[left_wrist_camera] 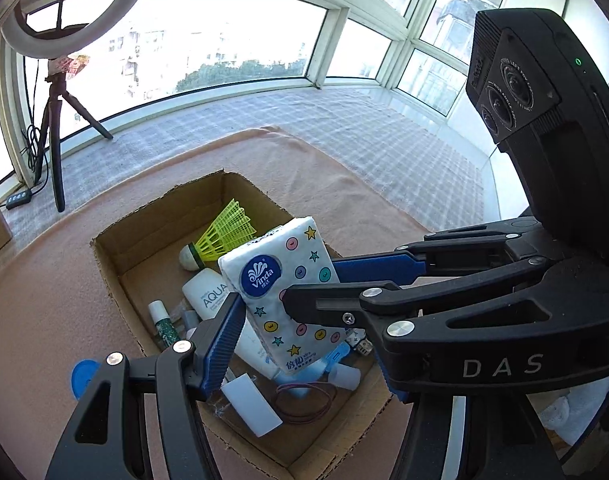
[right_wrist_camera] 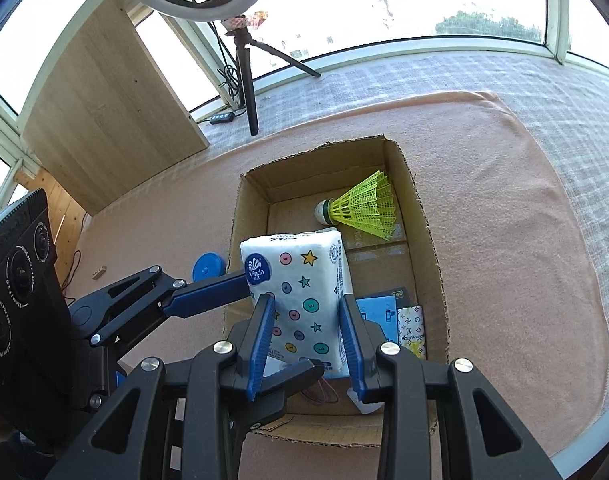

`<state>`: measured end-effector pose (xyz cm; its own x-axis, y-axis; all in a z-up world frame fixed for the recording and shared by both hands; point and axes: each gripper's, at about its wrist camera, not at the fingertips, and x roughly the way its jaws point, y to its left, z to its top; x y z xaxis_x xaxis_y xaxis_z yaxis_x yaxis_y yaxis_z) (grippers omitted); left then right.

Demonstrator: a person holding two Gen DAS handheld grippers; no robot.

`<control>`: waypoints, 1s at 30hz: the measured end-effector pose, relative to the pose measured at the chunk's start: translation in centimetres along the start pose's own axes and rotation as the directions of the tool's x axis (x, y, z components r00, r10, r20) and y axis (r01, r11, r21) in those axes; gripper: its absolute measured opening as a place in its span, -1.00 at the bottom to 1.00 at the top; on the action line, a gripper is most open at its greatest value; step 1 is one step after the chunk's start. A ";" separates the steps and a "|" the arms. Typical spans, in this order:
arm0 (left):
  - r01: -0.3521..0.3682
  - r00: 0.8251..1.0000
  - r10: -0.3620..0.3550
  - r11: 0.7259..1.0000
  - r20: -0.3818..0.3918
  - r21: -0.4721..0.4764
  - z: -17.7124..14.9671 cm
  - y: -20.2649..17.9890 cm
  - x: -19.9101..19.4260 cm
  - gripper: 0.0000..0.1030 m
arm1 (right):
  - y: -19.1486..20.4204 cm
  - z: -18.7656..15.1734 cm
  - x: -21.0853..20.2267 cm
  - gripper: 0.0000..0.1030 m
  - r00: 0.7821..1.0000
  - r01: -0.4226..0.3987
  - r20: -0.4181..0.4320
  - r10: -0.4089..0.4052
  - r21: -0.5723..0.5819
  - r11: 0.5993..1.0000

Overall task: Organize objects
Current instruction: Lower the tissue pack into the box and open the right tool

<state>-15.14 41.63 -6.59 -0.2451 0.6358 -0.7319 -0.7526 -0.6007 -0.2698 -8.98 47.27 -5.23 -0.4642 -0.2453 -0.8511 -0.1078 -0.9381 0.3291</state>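
I have the tissue pack [right_wrist_camera: 300, 300] pinched in both my right gripper [right_wrist_camera: 306, 338] and my left gripper [left_wrist_camera: 282, 300], hanging above the cardboard box [right_wrist_camera: 420, 216], so next I judge I must lower it inside, beside the shuttlecock [right_wrist_camera: 364, 206], then let go.

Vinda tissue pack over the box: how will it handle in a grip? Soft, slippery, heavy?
The tissue pack is probably soft: its wrapper looks slightly pinched between the right gripper pads. Likely light for its bulk. The glossy film could slip, though both grippers, including the left gripper, bracket it.
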 end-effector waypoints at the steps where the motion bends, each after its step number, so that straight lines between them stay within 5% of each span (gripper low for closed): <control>1: 0.002 1.000 -0.002 1.000 -0.001 0.003 0.2 -0.1 0.3 0.25 | -0.2 0.1 0.0 -0.41 1.000 0.003 0.000 -0.003 0.001 1.000; 10: 0.004 1.000 -0.004 1.000 -0.011 -0.002 0.7 -0.4 1.1 0.29 | -1.1 0.5 -0.1 -0.37 0.999 0.034 0.015 -0.034 -0.012 0.999; 14: -0.023 0.999 0.023 1.000 -0.022 0.001 0.6 -0.4 1.2 0.35 | -1.0 0.5 -0.5 0.13 0.994 0.088 0.064 -0.087 -0.013 0.996; 30: -0.052 0.999 0.051 0.998 -0.011 -0.035 -0.8 1.3 -1.3 0.35 | 0.3 0.1 -0.4 0.15 0.993 0.098 0.069 -0.097 -0.009 0.995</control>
<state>-15.31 39.59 -6.51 -0.2767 0.5987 -0.7517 -0.7168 -0.6495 -0.2535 -8.90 47.09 -4.75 -0.5113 -0.1359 -0.8486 -0.1443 -0.9598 0.2407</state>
